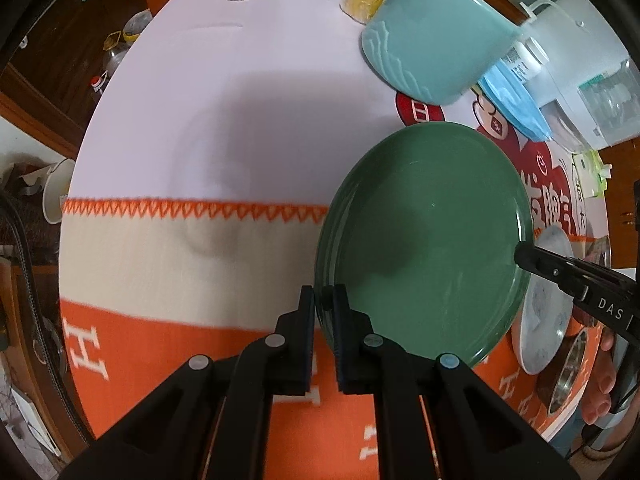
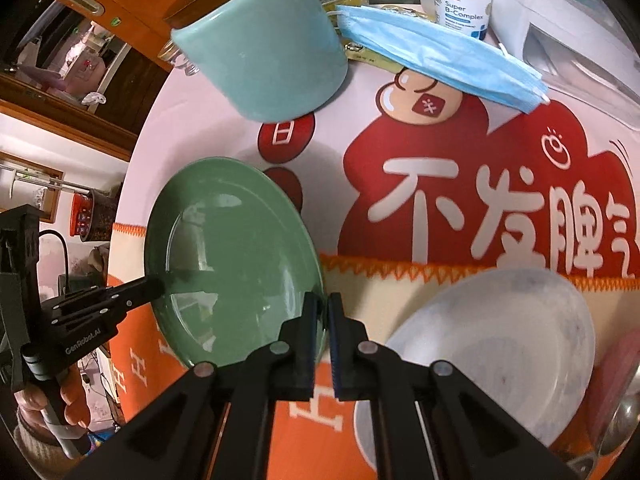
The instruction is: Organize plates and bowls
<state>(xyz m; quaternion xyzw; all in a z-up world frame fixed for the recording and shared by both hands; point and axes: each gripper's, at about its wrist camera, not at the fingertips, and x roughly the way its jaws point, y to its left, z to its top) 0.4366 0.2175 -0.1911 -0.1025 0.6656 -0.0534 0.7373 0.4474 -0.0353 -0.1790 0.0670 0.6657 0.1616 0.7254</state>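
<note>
A person holds a black claw in each hand over a table covered with an orange and cream cloth. The left claw (image 1: 323, 300) is clamped on one edge of a green plate (image 1: 428, 236), and the right claw (image 2: 325, 308) pinches the opposite edge. A teal cup (image 2: 264, 40) and a pale plate (image 2: 500, 344) sit nearby.

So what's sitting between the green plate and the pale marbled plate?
Only bare orange-and-cream cloth between green plate and pale marbled plate, seen in the right wrist view.
</note>
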